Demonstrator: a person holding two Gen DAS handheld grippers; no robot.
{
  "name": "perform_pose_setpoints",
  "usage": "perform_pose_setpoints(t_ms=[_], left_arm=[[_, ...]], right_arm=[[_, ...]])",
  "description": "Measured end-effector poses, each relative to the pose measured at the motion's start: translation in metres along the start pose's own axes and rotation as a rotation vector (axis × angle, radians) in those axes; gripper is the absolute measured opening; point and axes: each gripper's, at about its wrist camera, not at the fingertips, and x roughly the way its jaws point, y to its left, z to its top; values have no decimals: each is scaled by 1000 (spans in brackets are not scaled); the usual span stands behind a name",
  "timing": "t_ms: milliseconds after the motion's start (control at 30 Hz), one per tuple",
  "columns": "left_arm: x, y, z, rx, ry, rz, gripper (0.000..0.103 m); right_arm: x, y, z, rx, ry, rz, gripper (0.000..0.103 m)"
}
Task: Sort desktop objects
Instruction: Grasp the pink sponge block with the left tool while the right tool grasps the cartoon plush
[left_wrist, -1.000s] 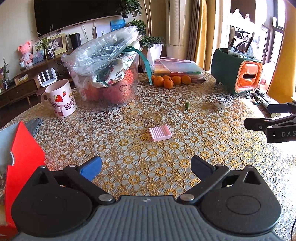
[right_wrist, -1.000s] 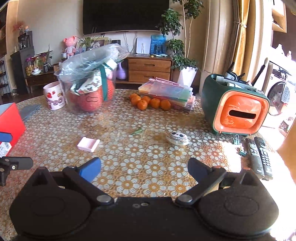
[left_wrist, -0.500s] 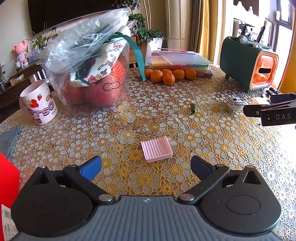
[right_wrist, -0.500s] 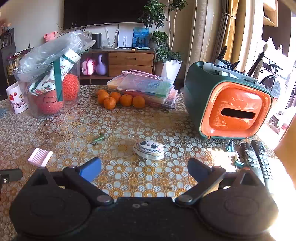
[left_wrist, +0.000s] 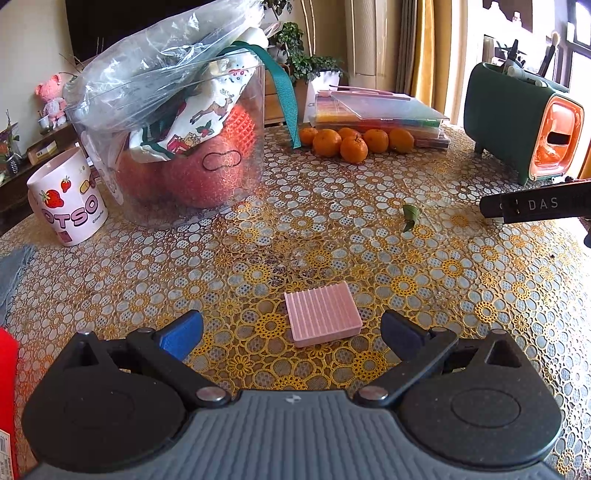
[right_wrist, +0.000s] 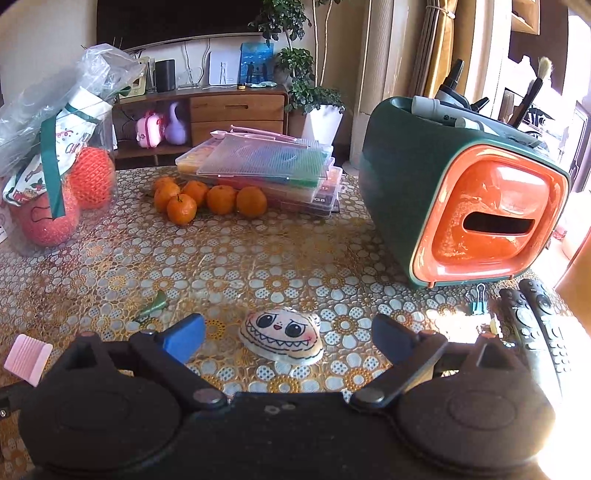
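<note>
Lace-patterned tablecloth (left_wrist: 424, 280); ribbed pink square block (left_wrist: 322, 314) between spread left tool (left_wrist: 291, 334).

A round table with a gold and white flower-lace cloth (left_wrist: 369, 229) holds many things. A small pink ridged square box (left_wrist: 322, 318) lies flat on it. A painted white shell with a grinning face (right_wrist: 282, 336) lies near a small green leaf (right_wrist: 153, 305). Five little oranges (right_wrist: 210, 199) sit beside a stack of clear plastic boxes (right_wrist: 266, 173). A green and orange holder (right_wrist: 461, 192), a strawberry mug (left_wrist: 68, 201), a clear tub of bags (left_wrist: 184, 147), two black remotes (right_wrist: 535, 325) and a small green clip (right_wrist: 479, 301) rest there too.
</note>
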Motion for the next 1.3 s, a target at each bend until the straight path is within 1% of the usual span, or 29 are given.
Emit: perform_pose_setpoints(t_ms=[200, 233, 267, 300, 367, 400, 433, 500, 533, 600, 633, 700, 733, 767, 800, 867, 900, 1100, 1300], left_arm=[[4, 0, -1, 1, -3, 9, 100], [5, -1, -1, 3, -1, 8, 100], [6, -1, -2, 2, 1, 5, 97], [7, 0, -2, -4, 2, 0, 95], [7, 0, -3, -15, 0, -4, 94], [7, 0, -2, -16, -1, -4, 93], [7, 0, -2, -18, -4, -6, 91], [5, 1, -2, -24, -8, -23, 75], [5, 1, -1, -27, -6, -31, 73], [4, 0, -1, -30, -4, -42, 64], [3, -1, -1, -29, -4, -45, 61], [1, -2, -1, -28, -4, -54, 51], [1, -3, -1, -28, -2, -56, 50], [1, -3, -1, -29, -1, -57, 49], [1, -3, -1, -32, -1, -63, 45], [1, -2, 0, -31, -1, -68, 41], [1, -2, 0, -30, 1, -71, 40], [0, 2, -1, -29, 5, -77, 40], [-7, 8, -5, -42, 14, -82, 40]], right_arm=[[12, 1, 1, 2, 17, -10, 94], [14, 2, 2, -2, 18, -15, 92], [15, 3, 2, -4, 19, -19, 88], [17, 3, 2, -4, 22, -19, 86], [20, 3, 2, -1, 28, -21, 85], [21, 3, 2, -1, 29, -24, 84], [22, 3, 2, -1, 31, -24, 81], [24, 4, 1, 3, 38, -21, 77], [25, 4, 1, 6, 40, -21, 75], [25, 3, 0, 14, 42, -16, 72], [25, 3, 0, 17, 43, -13, 69], [24, 4, -1, 24, 44, -6, 65], [23, 4, -1, 26, 45, -1, 60], [23, 4, -2, 28, 48, 5, 58], [23, 4, -2, 29, 50, 10, 58], [23, 6, -2, 26, 54, 15, 53], [22, 7, -2, 23, 56, 17, 51], [19, 8, -2, 19, 56, 17, 50], [5, 15, -6, 5, 51, 64, 50]])
